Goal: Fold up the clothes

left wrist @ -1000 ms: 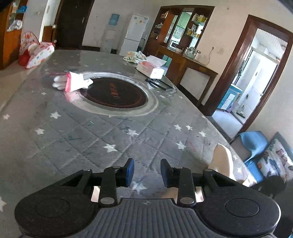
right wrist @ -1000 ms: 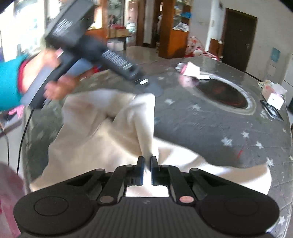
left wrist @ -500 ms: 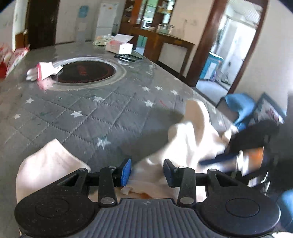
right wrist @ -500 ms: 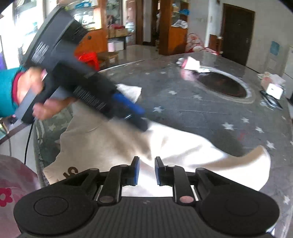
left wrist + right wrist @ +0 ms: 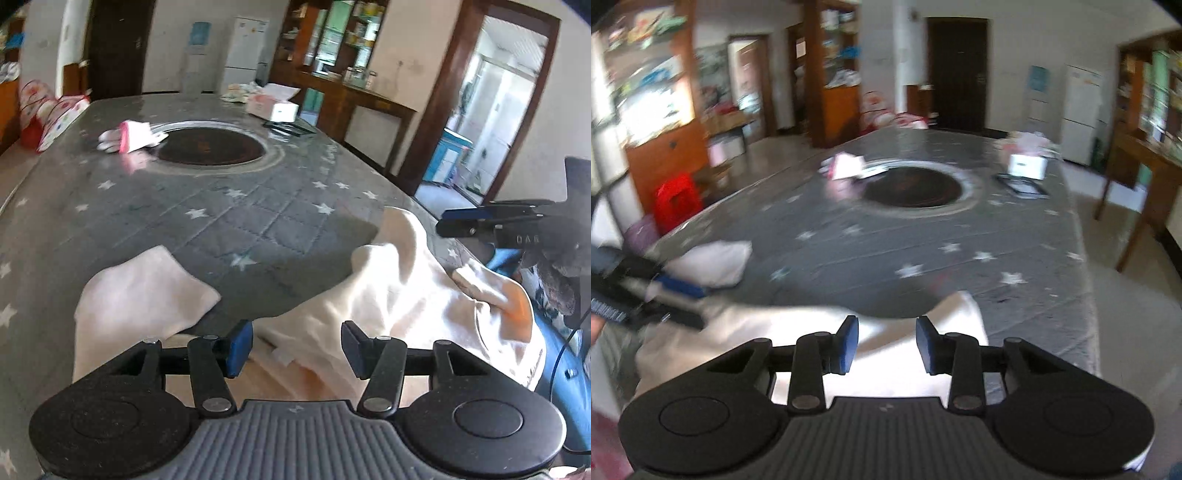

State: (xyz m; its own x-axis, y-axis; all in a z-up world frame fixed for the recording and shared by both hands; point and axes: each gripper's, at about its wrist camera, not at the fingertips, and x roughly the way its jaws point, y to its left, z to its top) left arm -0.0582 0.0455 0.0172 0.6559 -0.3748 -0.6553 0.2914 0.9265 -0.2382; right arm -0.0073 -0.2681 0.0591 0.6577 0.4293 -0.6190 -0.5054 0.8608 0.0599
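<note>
Soft cream garment (image 5: 388,295) lies rumpled on quilted star-print tablecloth (image 5: 221,206).

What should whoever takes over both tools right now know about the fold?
Left tool: open, holding nothing, just above the near edge of the cream garment.
Right tool: open, empty, over the same garment; this view is motion-blurred.
Garment: lies crumpled at the near end of the grey star-patterned table, one sleeve spread out flat on the left, the right side bunched up and hanging over the table edge.
Done: no neat fold visible.
Left: flatten the garment, fold the sleeves in, then fold the body.
</note>
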